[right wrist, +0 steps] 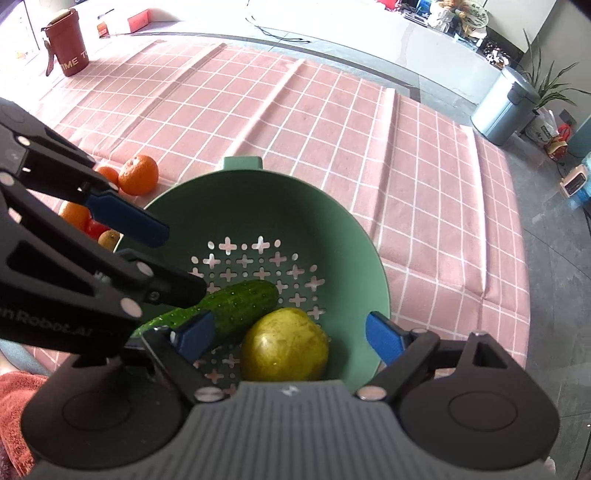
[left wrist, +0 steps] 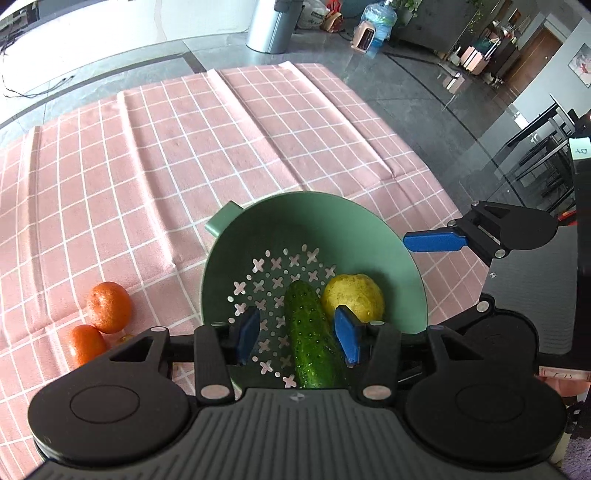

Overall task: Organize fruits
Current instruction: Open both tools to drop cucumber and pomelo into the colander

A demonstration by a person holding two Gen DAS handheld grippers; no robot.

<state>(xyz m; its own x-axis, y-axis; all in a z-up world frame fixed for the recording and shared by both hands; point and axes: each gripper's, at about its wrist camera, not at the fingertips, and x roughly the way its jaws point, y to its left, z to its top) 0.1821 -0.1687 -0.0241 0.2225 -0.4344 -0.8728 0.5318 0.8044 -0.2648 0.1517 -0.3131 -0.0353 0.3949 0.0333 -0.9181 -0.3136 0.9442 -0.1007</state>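
A green colander (left wrist: 369, 240) (right wrist: 332, 229) sits on the pink checked cloth. In it lie a cucumber (left wrist: 312, 332) (right wrist: 236, 306) and a yellow pear (left wrist: 354, 295) (right wrist: 284, 345). My left gripper (left wrist: 299, 334) is open above the cucumber, its blue pads on either side and apart from it. My right gripper (right wrist: 291, 336) is open wide above the pear, not touching it. Two oranges (left wrist: 109, 306) (right wrist: 138, 175) lie on the cloth left of the colander, with a red fruit (right wrist: 96, 227) and a brownish one (right wrist: 109, 238) beside them.
The pink checked cloth (left wrist: 184, 147) (right wrist: 332, 110) covers a glass table whose edge runs at the right. A red cup (right wrist: 68, 40) stands at the far left corner. A grey bin (left wrist: 271, 22) (right wrist: 506, 107) stands on the floor beyond.
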